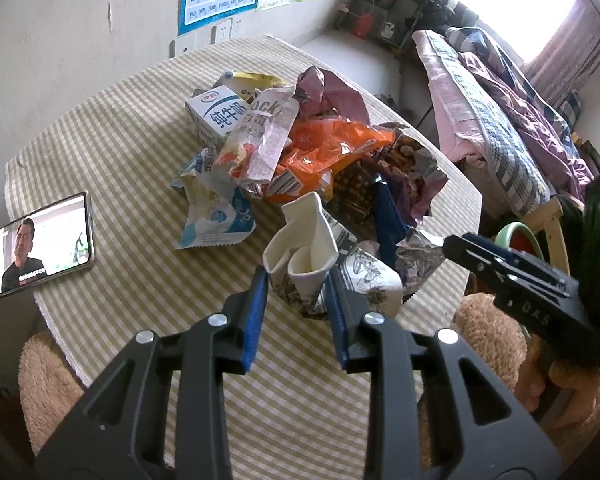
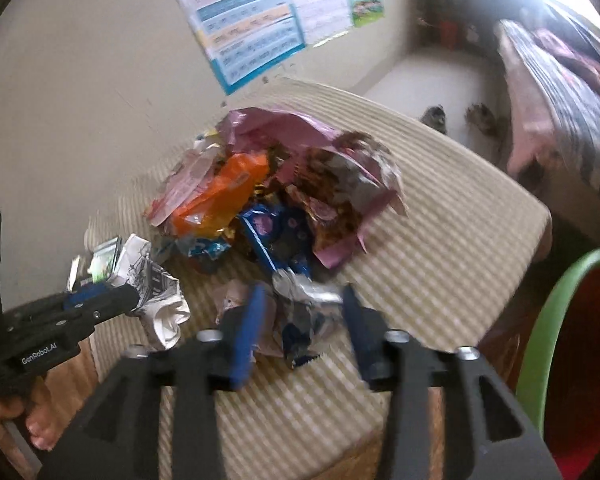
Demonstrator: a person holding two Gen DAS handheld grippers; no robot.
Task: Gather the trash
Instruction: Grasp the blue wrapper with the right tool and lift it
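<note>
left wrist view, left hand-held gripper (image 1: 295, 296) clamped on crumpled paper cup (image 1: 312, 256), trash pile (image 1: 300, 152) just beyond

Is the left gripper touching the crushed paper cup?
Touching. In the left wrist view the left gripper has its two blue pads pressed against both sides of the crushed paper cup.

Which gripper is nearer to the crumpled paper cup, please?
Left. The left gripper has its fingers clamped on the crumpled paper cup; the right gripper is off to its side, over a silver wrapper.
</note>
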